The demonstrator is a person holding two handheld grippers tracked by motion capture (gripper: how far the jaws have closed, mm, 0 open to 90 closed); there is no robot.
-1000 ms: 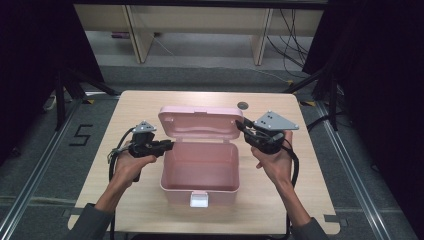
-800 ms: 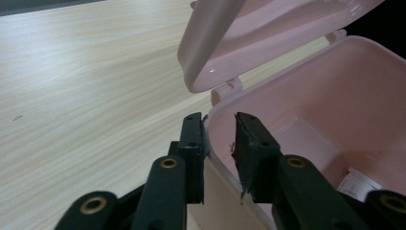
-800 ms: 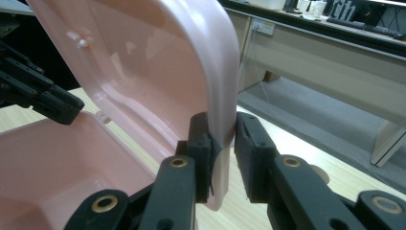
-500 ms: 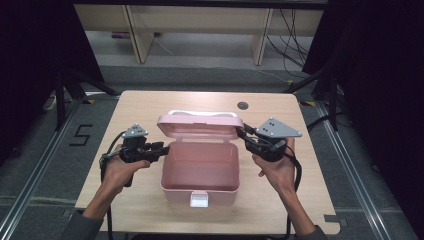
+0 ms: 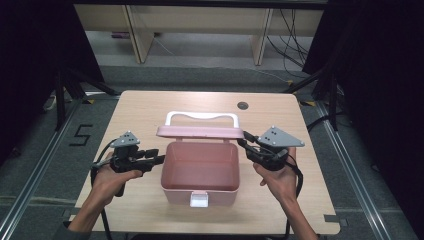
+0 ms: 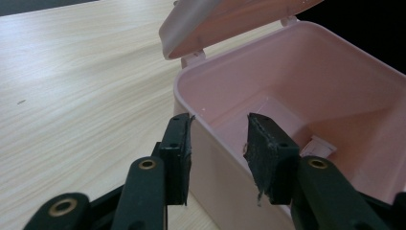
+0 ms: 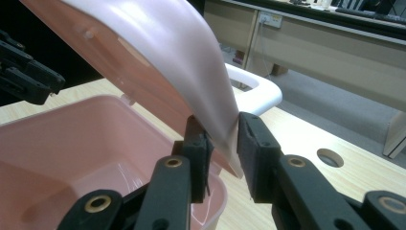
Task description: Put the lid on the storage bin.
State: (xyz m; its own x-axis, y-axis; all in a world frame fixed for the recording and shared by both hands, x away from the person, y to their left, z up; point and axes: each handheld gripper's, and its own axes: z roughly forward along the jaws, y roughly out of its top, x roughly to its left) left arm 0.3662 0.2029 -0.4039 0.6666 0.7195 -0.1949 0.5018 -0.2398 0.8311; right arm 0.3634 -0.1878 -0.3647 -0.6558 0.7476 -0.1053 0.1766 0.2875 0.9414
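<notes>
Lowered since a second earlier, the pink plastic box's hinged lid point(image 5: 200, 131) was clamped by the right hand-held gripper point(image 7: 222, 143); the left hand-held gripper point(image 6: 216, 143), jaws apart, straddled the box's point(image 5: 200, 172) nine-o'clock wall at the light wooden desk's point(image 5: 140, 107) centre.

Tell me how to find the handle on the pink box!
Look at the wooden table; a pink box sits in its middle with the lid raised. Just behind the lid, on the far side, is the handle. It is the white curved bar, while the rest is pink.
</notes>
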